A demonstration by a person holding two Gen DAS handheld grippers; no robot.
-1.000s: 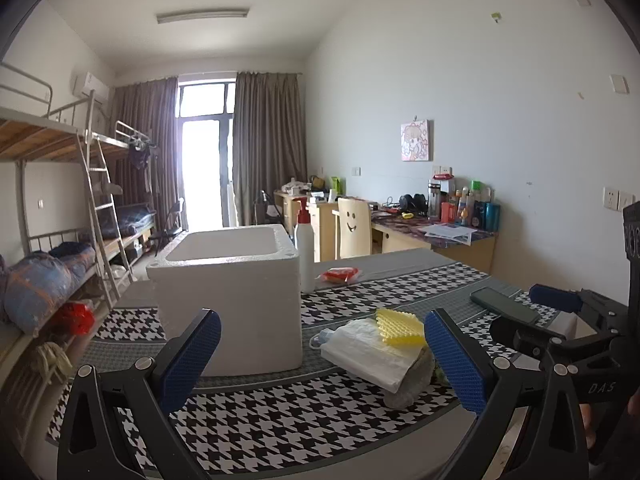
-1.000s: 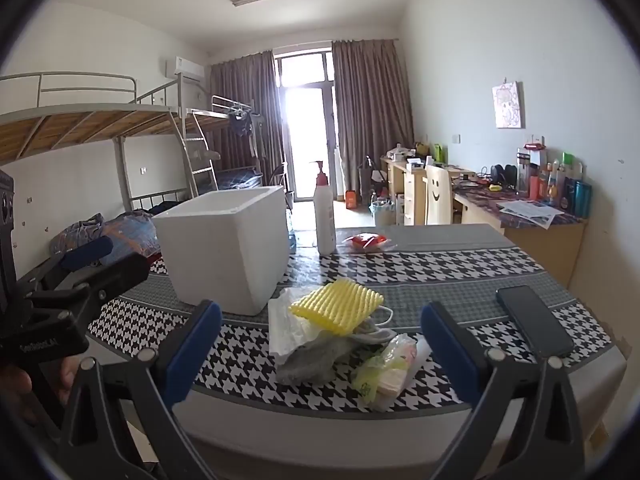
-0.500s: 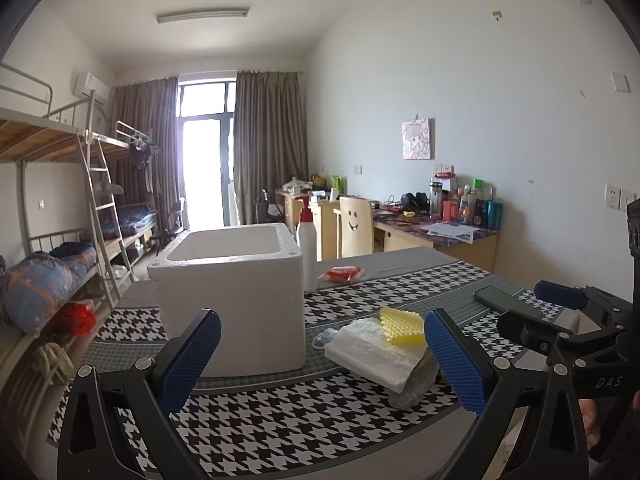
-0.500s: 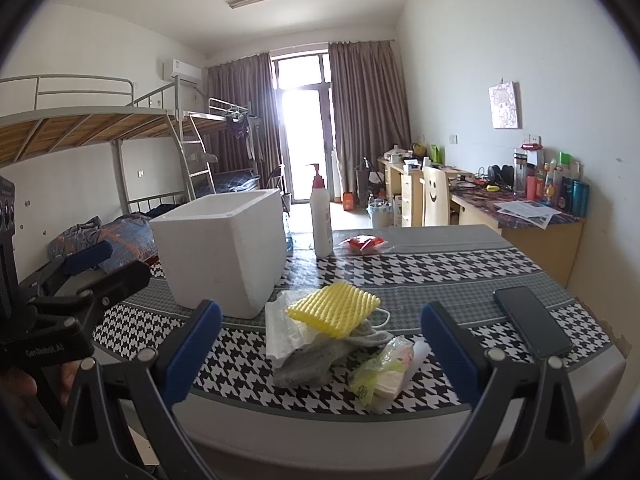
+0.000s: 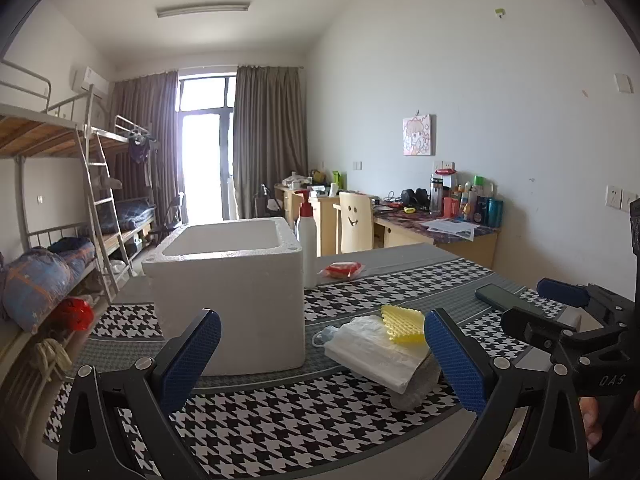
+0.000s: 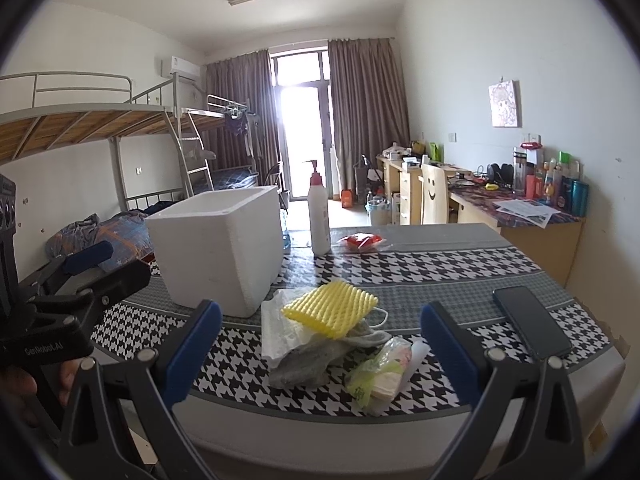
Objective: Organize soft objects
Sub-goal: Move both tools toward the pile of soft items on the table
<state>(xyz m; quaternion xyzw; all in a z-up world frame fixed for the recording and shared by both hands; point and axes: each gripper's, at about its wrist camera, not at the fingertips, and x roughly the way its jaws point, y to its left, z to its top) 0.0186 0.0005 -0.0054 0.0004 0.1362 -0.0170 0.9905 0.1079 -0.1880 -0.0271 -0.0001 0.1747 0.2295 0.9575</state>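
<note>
Left tool (image 5: 322, 354) drifted slightly; ribbed yellow foam net (image 6: 331, 309) tops pile.

Looking like a dorm room: metal bunk beds (image 5: 60, 168) with a ladder are lining the left of the frame, cluttered study desks (image 5: 436, 228) are sitting along the right wall, curtains (image 6: 368, 120) hanging mid-frame.

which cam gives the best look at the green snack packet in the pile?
Right wrist: the green packet lies unobstructed at the pile's near edge, between the open right tool's fingers. In the left wrist view it is hidden behind the white bag and a finger of the left tool.
</note>
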